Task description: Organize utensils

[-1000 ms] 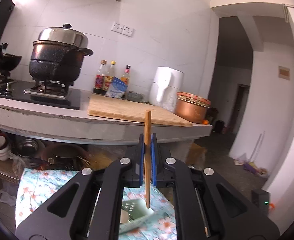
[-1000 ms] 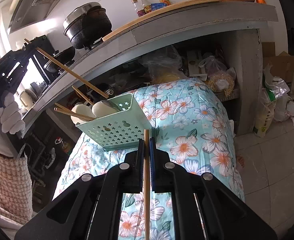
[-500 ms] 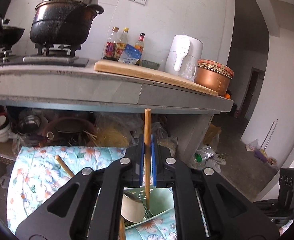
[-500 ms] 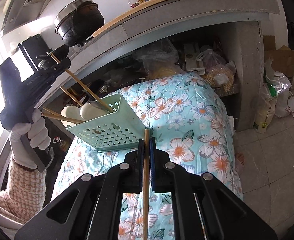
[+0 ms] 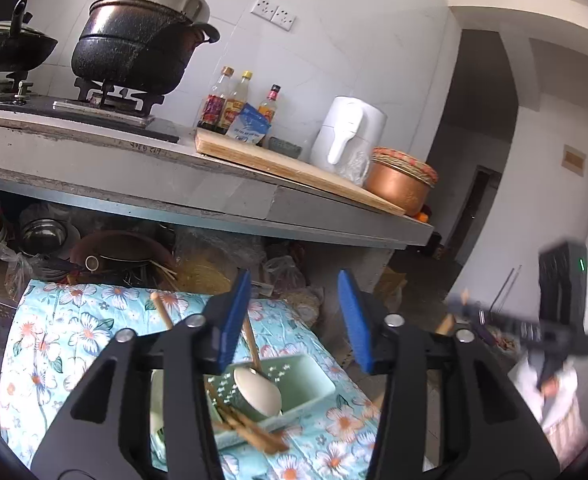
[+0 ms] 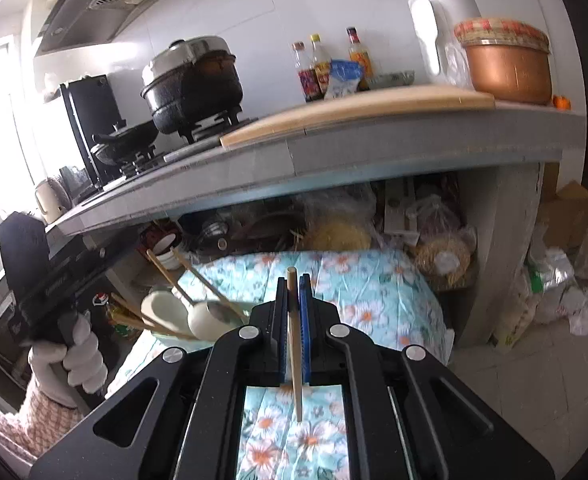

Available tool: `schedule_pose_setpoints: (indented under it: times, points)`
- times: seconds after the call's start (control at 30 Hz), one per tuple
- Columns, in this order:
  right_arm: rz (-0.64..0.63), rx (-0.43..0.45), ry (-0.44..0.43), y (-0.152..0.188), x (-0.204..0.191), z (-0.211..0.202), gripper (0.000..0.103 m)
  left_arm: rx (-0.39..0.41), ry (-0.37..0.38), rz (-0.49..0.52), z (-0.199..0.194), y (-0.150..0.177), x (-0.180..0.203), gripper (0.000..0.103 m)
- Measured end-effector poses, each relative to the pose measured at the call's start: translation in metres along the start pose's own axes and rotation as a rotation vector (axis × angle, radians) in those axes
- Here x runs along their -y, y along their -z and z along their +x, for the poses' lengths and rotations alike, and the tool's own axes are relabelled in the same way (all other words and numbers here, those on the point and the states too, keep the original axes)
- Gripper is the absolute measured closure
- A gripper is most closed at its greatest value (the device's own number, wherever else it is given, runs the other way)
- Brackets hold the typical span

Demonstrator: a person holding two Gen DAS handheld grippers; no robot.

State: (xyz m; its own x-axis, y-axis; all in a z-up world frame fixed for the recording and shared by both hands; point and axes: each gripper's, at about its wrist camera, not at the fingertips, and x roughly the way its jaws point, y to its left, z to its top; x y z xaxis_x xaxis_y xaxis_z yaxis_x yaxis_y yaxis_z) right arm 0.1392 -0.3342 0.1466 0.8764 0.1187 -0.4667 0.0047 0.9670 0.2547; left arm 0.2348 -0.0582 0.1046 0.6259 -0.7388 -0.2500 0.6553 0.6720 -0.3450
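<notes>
A pale green utensil basket (image 5: 306, 380) lies on the floral tablecloth (image 5: 74, 320), holding white ceramic spoons (image 5: 258, 394) and several wooden chopsticks (image 5: 250, 428). My left gripper (image 5: 294, 320) is open and empty just above the basket. My right gripper (image 6: 293, 304) is shut on one wooden chopstick (image 6: 294, 344), held above the cloth to the right of the basket (image 6: 162, 336). The right gripper also shows blurred at the right of the left wrist view (image 5: 494, 320).
A concrete counter (image 5: 214, 192) overhangs the table's far side, carrying a black pot (image 5: 138, 48), bottles (image 5: 234, 100), a cutting board, a white appliance and a copper bowl (image 5: 400, 188). Bowls, pans and bags crowd the shelf below it.
My left gripper opened and let its chopstick go into the basket. My right gripper, still holding its chopstick, rose and tilted upward.
</notes>
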Motion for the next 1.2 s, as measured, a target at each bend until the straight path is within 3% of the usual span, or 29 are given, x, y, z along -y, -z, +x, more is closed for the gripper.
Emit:
schedule_pose_setpoints:
  times: [0.2,0.33,0.43,0.5,0.63,0.77,0.93,1.0,1.03,1.2]
  points:
    - [-0.106,0.124,-0.009,-0.058,-0.026,-0.007,0.097,-0.049,0.09,0.053,-0.058,0.033,-0.001,0.035]
    - [-0.117,0.151,-0.043,-0.08,-0.036,0.001,0.097,-0.109,0.069,0.039,-0.083,0.065,-0.005,0.028]
    - [-0.118,0.138,-0.057,-0.083,-0.042,0.019,0.097,-0.177,-0.015,0.004,-0.08,0.093,-0.013,0.025]
    - [-0.13,0.113,-0.043,-0.077,-0.046,0.035,0.097,-0.23,-0.121,0.017,-0.069,0.113,-0.015,0.024]
    - [-0.144,0.036,-0.013,-0.056,-0.047,0.07,0.097,-0.296,-0.2,0.03,-0.049,0.135,-0.015,0.024]
    - [-0.118,-0.038,-0.022,-0.038,-0.042,0.097,0.097,-0.304,-0.229,0.019,-0.036,0.138,-0.012,0.019]
    - [-0.11,-0.126,-0.033,-0.019,-0.041,0.116,0.095,-0.284,-0.328,0.037,-0.032,0.135,-0.012,0.014]
    - [-0.112,-0.136,-0.028,-0.014,-0.041,0.117,0.083,-0.28,-0.361,0.026,-0.032,0.135,-0.014,0.013]
    - [-0.109,-0.128,-0.027,-0.014,-0.04,0.114,0.072,-0.284,-0.382,0.022,-0.031,0.133,-0.016,0.013]
    - [-0.083,-0.076,-0.043,-0.018,-0.035,0.092,0.061,-0.297,-0.492,0.006,-0.037,0.127,-0.019,0.013]
